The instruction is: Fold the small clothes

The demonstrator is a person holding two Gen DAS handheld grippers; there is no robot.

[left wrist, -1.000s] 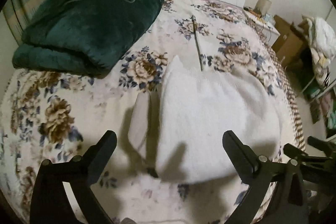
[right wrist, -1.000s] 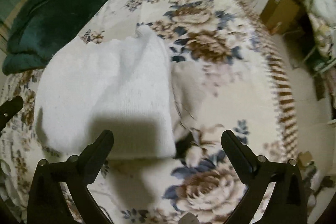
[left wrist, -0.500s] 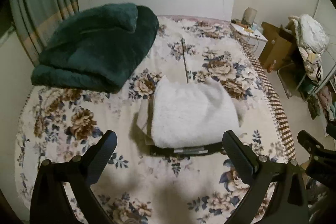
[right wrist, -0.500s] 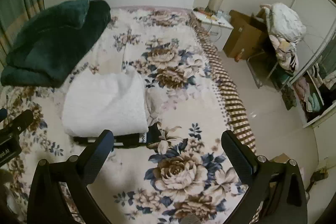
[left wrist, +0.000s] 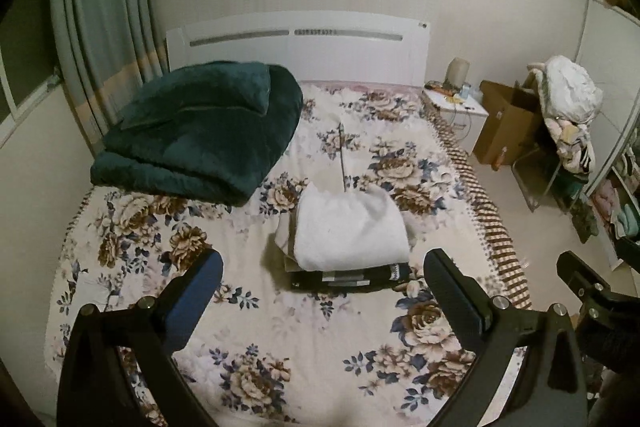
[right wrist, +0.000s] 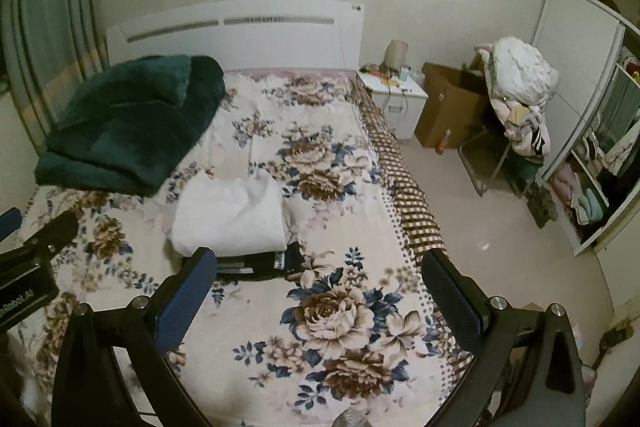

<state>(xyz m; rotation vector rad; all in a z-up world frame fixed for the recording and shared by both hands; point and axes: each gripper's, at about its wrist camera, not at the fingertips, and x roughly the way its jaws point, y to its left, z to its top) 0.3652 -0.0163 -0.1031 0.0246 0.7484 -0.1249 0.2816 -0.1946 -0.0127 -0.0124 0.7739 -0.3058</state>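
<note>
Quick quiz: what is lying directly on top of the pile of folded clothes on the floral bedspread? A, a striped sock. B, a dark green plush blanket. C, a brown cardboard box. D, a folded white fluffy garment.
D: the folded white fluffy garment tops the pile, with beige and dark folded pieces showing beneath it.

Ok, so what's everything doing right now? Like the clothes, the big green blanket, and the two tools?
White garment: folded, on top of the pile.
Dark garment: folded flat, under the white one.
Green blanket: folded, lying by the headboard.
Left tool: open, holding nothing, above the bed.
Right tool: open, holding nothing, above the bed.
Cardboard box: flaps open, on the floor.
</note>
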